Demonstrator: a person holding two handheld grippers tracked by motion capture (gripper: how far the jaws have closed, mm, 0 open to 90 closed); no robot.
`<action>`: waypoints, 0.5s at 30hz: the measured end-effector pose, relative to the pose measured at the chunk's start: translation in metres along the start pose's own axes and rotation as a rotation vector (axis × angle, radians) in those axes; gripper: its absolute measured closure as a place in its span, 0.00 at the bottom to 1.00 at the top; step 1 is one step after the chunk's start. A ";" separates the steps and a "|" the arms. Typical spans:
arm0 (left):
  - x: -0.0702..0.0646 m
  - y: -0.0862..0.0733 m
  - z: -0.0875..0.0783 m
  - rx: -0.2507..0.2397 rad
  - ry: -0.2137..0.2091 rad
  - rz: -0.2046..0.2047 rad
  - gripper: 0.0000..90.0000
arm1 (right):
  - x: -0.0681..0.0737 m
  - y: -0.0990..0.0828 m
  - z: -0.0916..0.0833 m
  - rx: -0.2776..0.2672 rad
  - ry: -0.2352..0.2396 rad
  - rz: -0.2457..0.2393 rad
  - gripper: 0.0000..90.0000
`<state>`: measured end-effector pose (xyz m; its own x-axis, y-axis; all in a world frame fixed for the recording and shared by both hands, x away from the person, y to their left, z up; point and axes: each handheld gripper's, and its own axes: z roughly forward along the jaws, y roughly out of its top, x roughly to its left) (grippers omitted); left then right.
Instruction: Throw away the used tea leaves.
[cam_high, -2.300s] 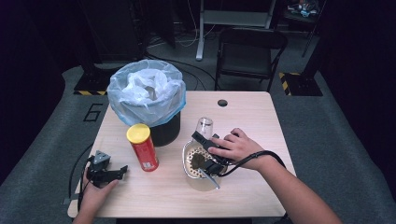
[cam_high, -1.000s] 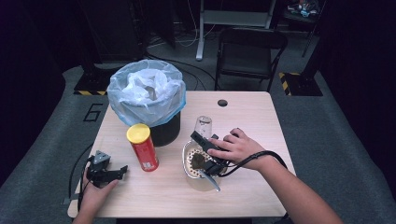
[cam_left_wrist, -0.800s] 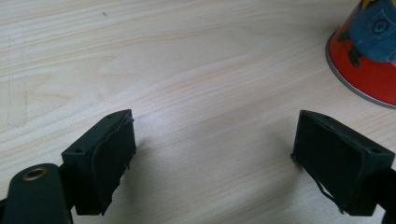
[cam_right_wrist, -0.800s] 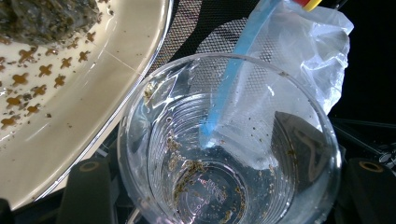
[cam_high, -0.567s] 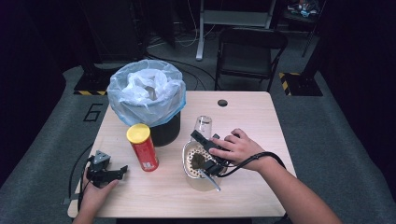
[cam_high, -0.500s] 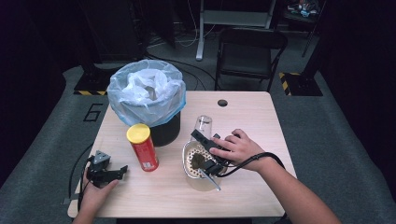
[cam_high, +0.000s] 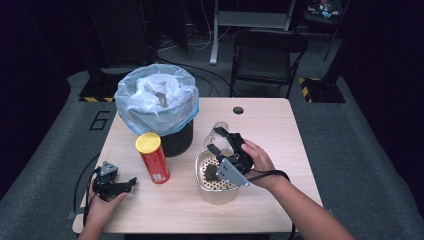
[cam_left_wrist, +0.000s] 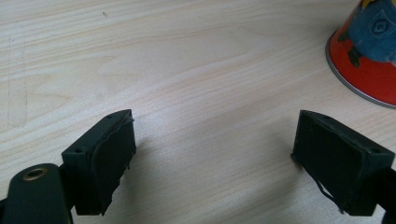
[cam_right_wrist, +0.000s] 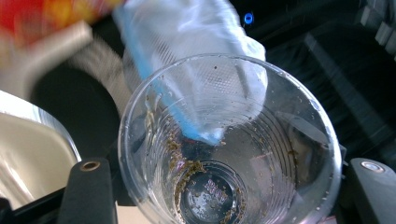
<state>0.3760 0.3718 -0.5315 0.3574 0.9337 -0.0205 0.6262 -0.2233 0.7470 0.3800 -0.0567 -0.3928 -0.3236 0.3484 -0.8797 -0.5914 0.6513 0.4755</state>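
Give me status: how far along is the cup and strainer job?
Looks done: the clear cup holds only residue, and dark bits sit in the strainer bowl, so the pour appears finished. In hand: the right gripper grips the cup, tilted near the strainer. Likely left: dropping the cup into the lined bin, judging by its position. The left gripper rests open on the table beside the red can.

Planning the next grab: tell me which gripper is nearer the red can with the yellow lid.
Left. The left gripper rests open on the table just beside the red can; the right gripper is farther off, holding a clear cup over the metal strainer bowl.
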 end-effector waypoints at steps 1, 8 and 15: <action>0.000 0.000 0.000 0.000 0.000 -0.001 0.14 | -0.003 0.000 0.000 -0.007 0.014 0.080 0.35; 0.000 0.000 0.000 0.000 0.000 0.000 0.14 | -0.035 -0.006 0.005 -0.065 0.159 0.701 0.35; 0.000 0.000 0.000 0.000 0.000 -0.001 0.14 | -0.061 -0.018 0.011 -0.034 0.342 1.118 0.35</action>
<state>0.3760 0.3718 -0.5315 0.3570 0.9339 -0.0212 0.6261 -0.2224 0.7473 0.4188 -0.0821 -0.3483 -0.8551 0.5133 0.0737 0.1311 0.0765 0.9884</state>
